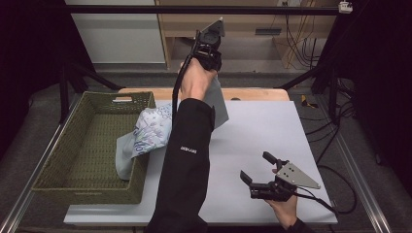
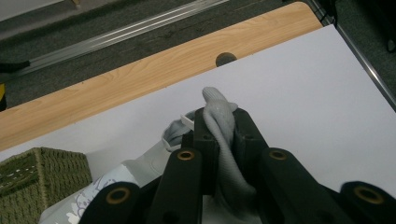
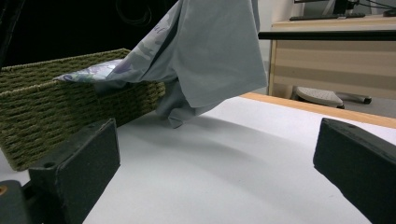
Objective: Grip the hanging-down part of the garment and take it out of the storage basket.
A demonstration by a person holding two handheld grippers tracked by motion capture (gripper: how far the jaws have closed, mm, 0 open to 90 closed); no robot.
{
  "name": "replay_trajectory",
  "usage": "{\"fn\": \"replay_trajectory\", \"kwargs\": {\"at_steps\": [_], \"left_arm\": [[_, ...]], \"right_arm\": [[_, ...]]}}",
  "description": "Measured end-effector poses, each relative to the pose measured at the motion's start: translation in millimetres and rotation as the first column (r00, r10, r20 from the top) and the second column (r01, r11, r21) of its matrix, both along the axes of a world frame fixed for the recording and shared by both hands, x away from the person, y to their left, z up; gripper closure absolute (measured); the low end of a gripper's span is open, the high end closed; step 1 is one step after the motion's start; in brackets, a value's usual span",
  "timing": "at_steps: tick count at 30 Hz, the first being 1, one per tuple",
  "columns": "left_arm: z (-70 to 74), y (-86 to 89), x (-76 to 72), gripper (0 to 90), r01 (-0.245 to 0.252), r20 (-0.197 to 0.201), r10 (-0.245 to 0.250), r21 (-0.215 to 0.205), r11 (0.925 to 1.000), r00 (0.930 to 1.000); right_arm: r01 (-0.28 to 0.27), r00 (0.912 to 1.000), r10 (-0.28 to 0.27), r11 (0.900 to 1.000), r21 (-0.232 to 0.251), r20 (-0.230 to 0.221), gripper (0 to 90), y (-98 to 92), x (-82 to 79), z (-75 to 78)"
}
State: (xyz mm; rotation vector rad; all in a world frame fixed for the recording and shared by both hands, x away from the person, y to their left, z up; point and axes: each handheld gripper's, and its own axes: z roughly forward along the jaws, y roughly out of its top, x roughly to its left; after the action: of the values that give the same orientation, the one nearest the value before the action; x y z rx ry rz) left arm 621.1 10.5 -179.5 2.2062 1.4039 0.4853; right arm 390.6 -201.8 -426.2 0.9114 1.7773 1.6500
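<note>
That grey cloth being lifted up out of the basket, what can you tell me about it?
The grey cloth looks like a soft, thin garment, plain pale grey-blue with a white part printed in purple flowers. The left gripper is shut on a bunched fold of it and holds it high over the table. From there it hangs down in a slack sheet, and its lower end drapes over the near wall of the woven green basket and into it. One hanging corner seems to brush the table.

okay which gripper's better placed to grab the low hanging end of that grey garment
Right. The right gripper is open and free low over the table, while the left gripper is shut on the grey garment, holding it high.
</note>
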Motion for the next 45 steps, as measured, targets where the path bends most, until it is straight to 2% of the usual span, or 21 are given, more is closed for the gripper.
{"fn": "replay_trajectory", "kwargs": {"at_steps": [8,12,13,14,16,17,22,25,27,30,35,45], "left_arm": [[-0.5,-0.9,1.1,81.9,0.006,-0.002,-0.006,-0.001,1.0,1.0],[-2.2,-1.3,2.4,81.9,0.005,-0.008,-0.005,0.002,1.0,1.0],[-2.0,-0.9,2.2,81.9,0.007,-0.008,-0.007,0.002,1.0,0.9999],[-1.9,-1.0,1.8,81.9,0.007,-0.007,-0.007,0.003,1.0,1.0],[-1.4,-0.8,1.5,81.9,0.012,-0.006,-0.012,0.009,0.9999,0.9999],[-0.9,-1.1,0.7,81.9,0.013,-0.004,-0.013,0.003,0.9999,0.9999],[0.0,0.2,0.5,81.9,0.015,-0.007,-0.014,0.005,0.9999,0.9999],[1.3,1.5,-0.3,81.9,0.024,-0.006,-0.024,0.016,0.9996,0.9997],[3.1,0.9,-2.1,81.9,0.021,0.001,-0.021,0.007,0.9998,0.9998],[6.0,0.2,-3.8,81.9,0.036,-0.005,-0.036,0.02,0.9992,0.9994],[7.9,0.4,-4.8,81.9,0.033,0.006,-0.033,0.019,0.9993,0.9994],[11.0,1.0,-5.2,82.0,0.038,0.01,-0.038,0.023,0.999,0.9992]], "right_arm": [[-0.008,1.0,0.008,1.0,-0.006,0.004,0.7,0.4,1.3,-0.4],[-0.01,0.9999,0.01,1.0,0.014,-0.006,0.7,1.2,2.8,1.4],[-0.01,0.9999,0.01,1.0,0.001,0.011,0.7,0.7,6.0,2.7],[-0.008,0.9999,0.008,1.0,0.011,-0.006,0.7,1.4,5.4,3.6],[-0.011,0.9999,0.012,1.0,0.013,-0.007,0.7,1.9,5.9,4.2],[-0.015,0.9999,0.015,1.0,0.003,0.008,0.7,3.1,7.5,5.2],[-0.02,0.9998,0.02,1.0,0.017,-0.003,0.7,6.9,9.3,8.9],[-0.033,0.9995,0.032,0.999,0.019,0.004,0.7,13.1,13.8,11.6],[-0.036,0.9993,0.036,0.999,0.025,0.001,0.7,17.2,15.6,13.3],[-0.044,0.999,0.044,0.999,0.01,0.005,0.7,21.9,19.1,15.4],[-0.047,0.9989,0.047,0.999,0.016,0.003,0.7,30.3,24.0,19.8],[-0.068,0.9976,0.068,0.997,0.025,0.01,0.9,61.3,41.0,31.8]]}}
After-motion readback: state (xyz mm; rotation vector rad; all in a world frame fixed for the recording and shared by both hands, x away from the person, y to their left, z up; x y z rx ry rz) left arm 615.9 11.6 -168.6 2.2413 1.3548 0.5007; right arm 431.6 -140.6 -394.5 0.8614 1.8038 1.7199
